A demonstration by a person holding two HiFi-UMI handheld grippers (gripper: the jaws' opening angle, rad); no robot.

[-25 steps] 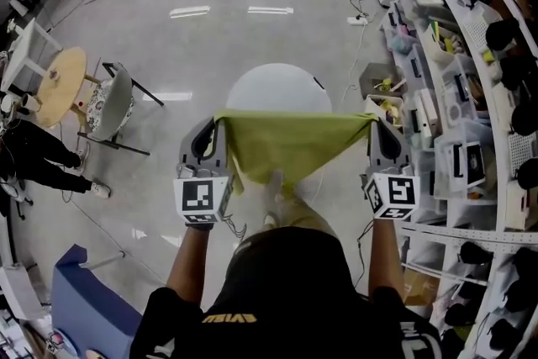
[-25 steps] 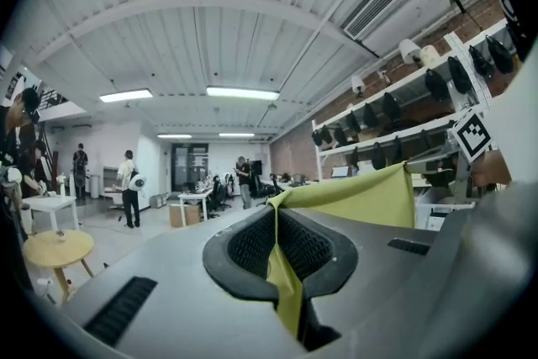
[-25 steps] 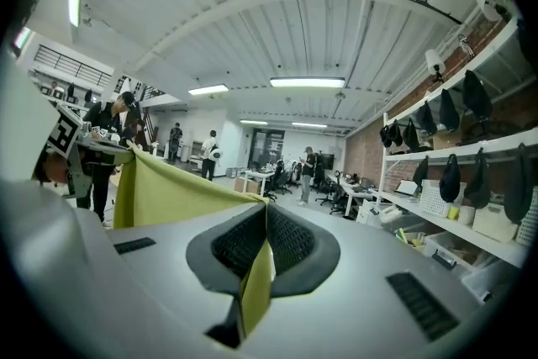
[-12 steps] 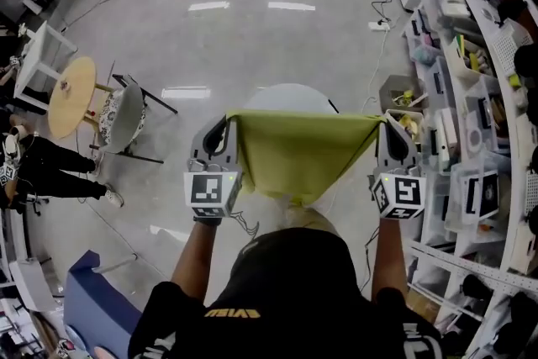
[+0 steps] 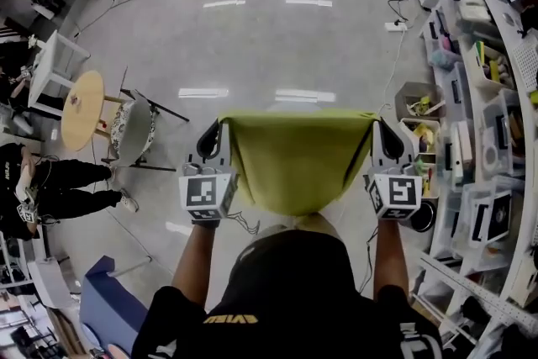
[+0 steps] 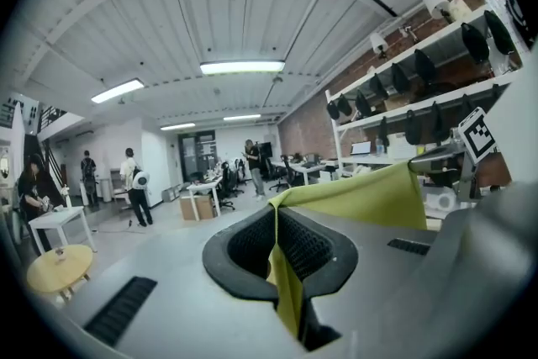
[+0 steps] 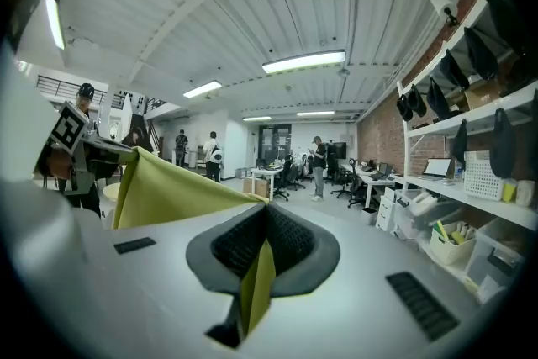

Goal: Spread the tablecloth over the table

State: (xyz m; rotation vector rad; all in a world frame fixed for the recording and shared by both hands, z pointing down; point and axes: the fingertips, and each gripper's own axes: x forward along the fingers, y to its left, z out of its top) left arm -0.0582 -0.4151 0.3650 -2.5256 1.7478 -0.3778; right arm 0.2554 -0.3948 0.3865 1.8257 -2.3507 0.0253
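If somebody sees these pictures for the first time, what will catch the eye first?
The yellow-green tablecloth stands out first: it hangs stretched in the middle of the head view, between the left gripper and the right gripper, each shut on one top corner. Next come the crowded shelves along the right side and the round wooden table at the left.

The tablecloth [image 5: 294,160] hides whatever stands on the floor [image 5: 252,38] behind it.
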